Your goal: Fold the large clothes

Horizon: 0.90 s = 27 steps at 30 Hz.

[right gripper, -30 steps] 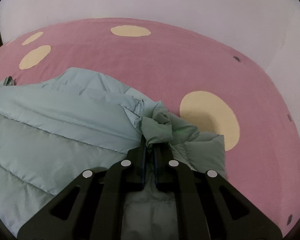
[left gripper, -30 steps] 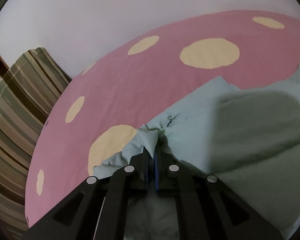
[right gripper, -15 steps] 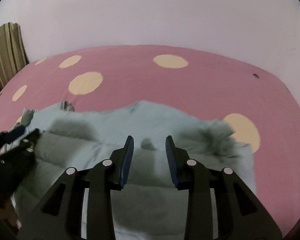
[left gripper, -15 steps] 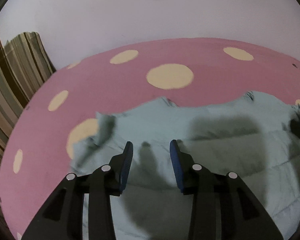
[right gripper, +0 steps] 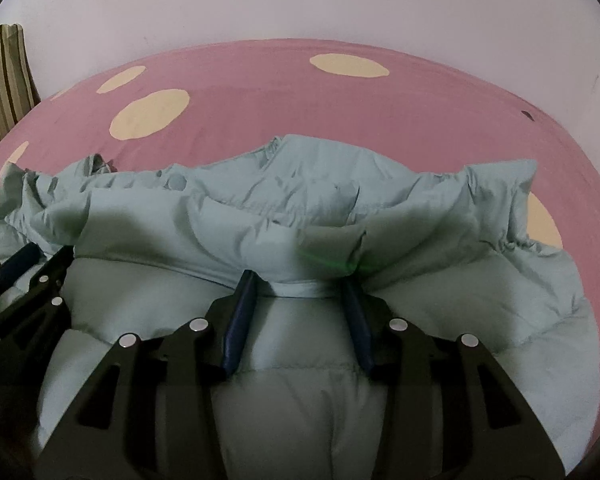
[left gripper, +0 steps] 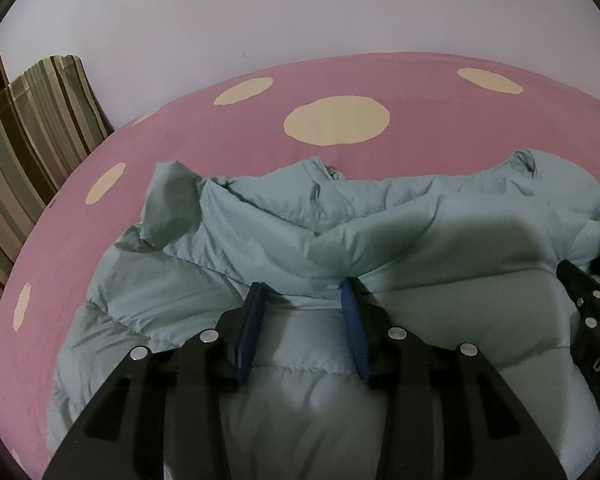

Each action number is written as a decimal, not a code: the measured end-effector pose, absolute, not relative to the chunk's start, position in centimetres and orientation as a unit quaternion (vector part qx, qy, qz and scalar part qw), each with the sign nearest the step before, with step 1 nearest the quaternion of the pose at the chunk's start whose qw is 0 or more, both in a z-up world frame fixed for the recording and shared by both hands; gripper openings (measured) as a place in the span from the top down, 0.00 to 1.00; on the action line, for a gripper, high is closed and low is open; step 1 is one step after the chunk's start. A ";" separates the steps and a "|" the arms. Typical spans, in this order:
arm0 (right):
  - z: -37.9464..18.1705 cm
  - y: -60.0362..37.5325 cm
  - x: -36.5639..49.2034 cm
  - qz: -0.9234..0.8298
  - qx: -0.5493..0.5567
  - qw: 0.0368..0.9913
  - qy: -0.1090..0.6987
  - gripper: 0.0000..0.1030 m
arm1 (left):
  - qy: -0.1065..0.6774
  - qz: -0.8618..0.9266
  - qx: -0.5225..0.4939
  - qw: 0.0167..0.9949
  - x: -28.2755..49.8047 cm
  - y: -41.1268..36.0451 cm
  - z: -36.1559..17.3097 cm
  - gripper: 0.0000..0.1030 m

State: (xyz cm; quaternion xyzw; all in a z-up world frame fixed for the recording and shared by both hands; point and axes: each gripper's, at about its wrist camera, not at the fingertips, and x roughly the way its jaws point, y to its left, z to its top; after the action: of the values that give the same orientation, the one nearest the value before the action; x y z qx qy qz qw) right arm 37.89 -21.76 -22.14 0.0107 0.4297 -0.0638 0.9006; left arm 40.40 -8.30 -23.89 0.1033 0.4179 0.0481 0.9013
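A pale blue-green quilted jacket (left gripper: 420, 232) (right gripper: 220, 220) lies spread on the pink sheet, its far edge folded back toward me in a thick roll. My left gripper (left gripper: 303, 286) is open, its blue pads resting at the near edge of that roll with a strip of fabric lying loosely between them. Over the same fold further right, my right gripper (right gripper: 298, 280) has its jaws opening; cloth lies between the pads, unpinched. Each gripper shows in the other's view: the right gripper (left gripper: 588, 312) at the right edge, the left gripper (right gripper: 28, 292) at the left edge.
The bed's pink sheet (left gripper: 220, 140) (right gripper: 380, 112) with cream dots stretches beyond the jacket to a white wall. A striped cushion (left gripper: 32, 128) (right gripper: 4, 72) stands at the far left.
Both grippers were shut on bunched corners of the jacket; both have let go, spread their jaws and drawn back toward me. The released edge now lies folded over the jacket's body.
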 end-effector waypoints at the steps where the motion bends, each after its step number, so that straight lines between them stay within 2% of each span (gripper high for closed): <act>1: -22.3 -21.7 37.9 -0.065 0.010 0.902 0.426 0.57 | 0.417 0.050 0.106 0.901 40.4 -8.4 -24.0 0.60; 6: -20.7 -21.6 37.2 -0.068 0.005 0.908 0.413 0.56 | 0.416 0.056 0.114 0.901 40.0 -8.4 -21.9 0.60; 9: -18.6 -22.3 34.8 -0.071 -0.001 0.919 0.387 0.48 | 0.392 0.053 0.101 0.913 37.7 -7.3 -19.4 0.60; 11: -17.9 -23.1 33.2 -0.083 -0.006 0.925 0.371 0.47 | 0.379 0.056 0.095 0.919 36.7 -6.5 -18.8 0.57; 12: -17.9 -23.4 32.7 -0.087 -0.004 0.925 0.371 0.46 | 0.377 0.057 0.090 0.920 36.4 -6.1 -18.8 0.55; 15: -19.3 -24.4 32.7 -0.097 -0.001 0.914 0.393 0.42 | 0.414 0.045 0.093 0.905 37.0 -5.7 -21.1 0.55; 20: -21.8 -24.0 33.5 -0.102 -0.013 0.908 0.407 0.41 | 0.423 0.041 0.094 0.900 37.9 -5.9 -23.4 0.54; 24: -21.4 -24.1 33.7 -0.102 -0.010 0.908 0.407 0.41 | 0.416 0.043 0.105 0.902 37.7 -6.1 -22.9 0.54; 27: -19.8 -24.7 32.3 -0.090 0.008 0.914 0.397 0.40 | 0.411 0.050 0.110 0.904 36.6 -5.3 -21.3 0.49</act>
State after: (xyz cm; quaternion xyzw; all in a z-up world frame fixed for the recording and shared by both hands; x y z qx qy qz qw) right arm 32.28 -24.69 -19.81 0.0083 0.3967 -0.0898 0.9135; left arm 36.57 -5.33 -21.34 0.1096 0.4110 0.0498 0.9037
